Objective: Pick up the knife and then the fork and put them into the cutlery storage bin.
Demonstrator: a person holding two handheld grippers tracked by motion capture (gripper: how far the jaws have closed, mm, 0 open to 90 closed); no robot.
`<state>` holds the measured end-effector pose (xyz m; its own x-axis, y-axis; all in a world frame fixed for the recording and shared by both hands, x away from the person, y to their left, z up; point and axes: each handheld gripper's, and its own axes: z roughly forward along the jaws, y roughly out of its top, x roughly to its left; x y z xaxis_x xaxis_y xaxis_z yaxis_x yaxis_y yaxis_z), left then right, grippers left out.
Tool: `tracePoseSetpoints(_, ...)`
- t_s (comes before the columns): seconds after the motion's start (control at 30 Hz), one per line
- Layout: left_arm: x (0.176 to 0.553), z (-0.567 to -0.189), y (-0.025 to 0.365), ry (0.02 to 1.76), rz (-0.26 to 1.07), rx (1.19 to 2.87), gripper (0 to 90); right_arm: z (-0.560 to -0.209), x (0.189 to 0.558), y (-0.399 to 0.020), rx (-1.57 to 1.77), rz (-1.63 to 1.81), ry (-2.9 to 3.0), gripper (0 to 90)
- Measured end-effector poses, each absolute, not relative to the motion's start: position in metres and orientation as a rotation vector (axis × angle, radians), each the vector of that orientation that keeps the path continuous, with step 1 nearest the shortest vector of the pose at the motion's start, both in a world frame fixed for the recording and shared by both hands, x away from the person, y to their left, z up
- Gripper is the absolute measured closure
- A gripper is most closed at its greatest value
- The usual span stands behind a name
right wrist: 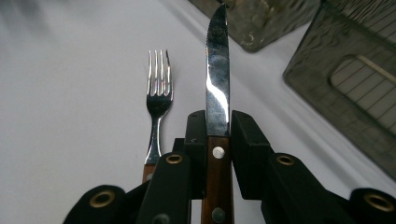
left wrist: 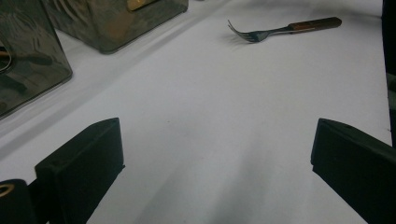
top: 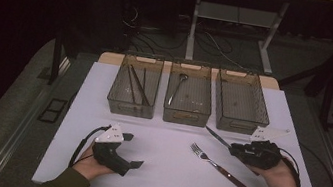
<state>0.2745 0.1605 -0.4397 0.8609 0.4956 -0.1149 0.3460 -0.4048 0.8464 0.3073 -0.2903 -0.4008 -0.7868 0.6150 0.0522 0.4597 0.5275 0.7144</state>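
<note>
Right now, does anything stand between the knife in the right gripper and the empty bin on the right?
Nothing visible does. The right gripper holds the knife, whose blade points toward the bins; the right bin lies just beyond over bare table, and the fork lies nearer the person.

Knife: glossy metal blade, riveted wood handle. Bins: smoky translucent plastic. Table: matt white.
</note>
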Motion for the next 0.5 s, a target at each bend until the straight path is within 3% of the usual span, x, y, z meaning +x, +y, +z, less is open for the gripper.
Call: tracePoseSetpoints(0.5,0.275,-0.440,0.161,0.626,0.182,2.018,0.0,-0.374,0.333,-0.304,0.998,1.167,2.451,76.9)
